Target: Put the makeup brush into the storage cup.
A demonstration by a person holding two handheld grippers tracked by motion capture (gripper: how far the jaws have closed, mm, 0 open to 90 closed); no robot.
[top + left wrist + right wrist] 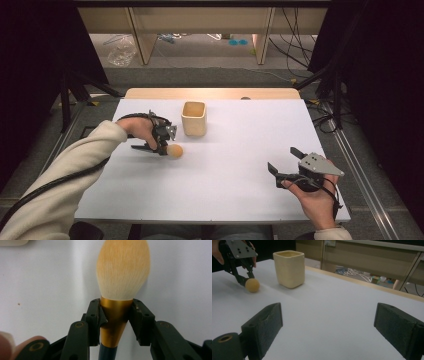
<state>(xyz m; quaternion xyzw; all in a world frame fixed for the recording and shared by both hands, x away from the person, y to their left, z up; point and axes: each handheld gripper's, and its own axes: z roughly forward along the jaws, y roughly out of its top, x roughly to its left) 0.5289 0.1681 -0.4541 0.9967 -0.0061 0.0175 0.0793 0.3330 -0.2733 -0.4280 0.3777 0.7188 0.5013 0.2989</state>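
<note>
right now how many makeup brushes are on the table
1. The makeup brush is clamped at its gold ferrule by the left gripper, its bristle head low over the white table just left of the cream cup. None shows inside the cup, though its interior is partly hidden.

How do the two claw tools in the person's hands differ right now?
The left gripper is shut on a makeup brush; the right gripper is open and holds nothing. The left gripper sits near the cream cup; the right gripper rests farther off. Both have black jaws.

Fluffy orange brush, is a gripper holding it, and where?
Yes: the left gripper clamps the fluffy orange makeup brush by its gold metal collar.
</note>
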